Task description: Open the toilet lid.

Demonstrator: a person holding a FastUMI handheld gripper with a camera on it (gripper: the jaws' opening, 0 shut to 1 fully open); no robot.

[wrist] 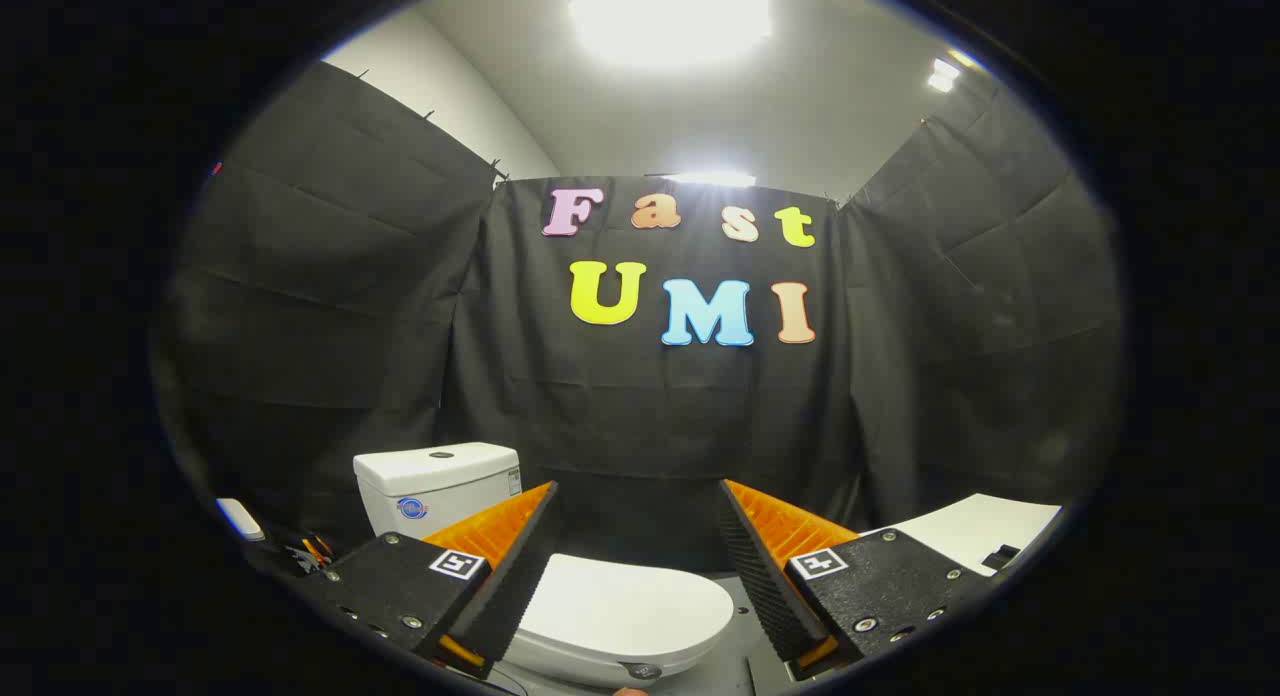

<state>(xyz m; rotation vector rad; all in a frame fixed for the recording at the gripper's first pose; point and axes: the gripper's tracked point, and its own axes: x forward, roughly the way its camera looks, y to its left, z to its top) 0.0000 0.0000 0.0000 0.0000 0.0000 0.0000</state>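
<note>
A small white toilet stands below me. Its lid [625,604] lies flat and closed over the bowl, seen between and under my fingers. The white tank [437,488] with a round flush button on top rises behind the left finger, against the black cloth wall. My gripper [637,496] hovers above the lid with its fingers wide apart and nothing between them. The fingertips point toward the far cloth wall, above the lid's surface.
The toilet sits on a grey floor panel [745,666]. A white flat surface [985,531] with a small dark object lies to the right of the right finger. Some small items and cables [300,551] lie left of the tank. Black cloth walls enclose the booth.
</note>
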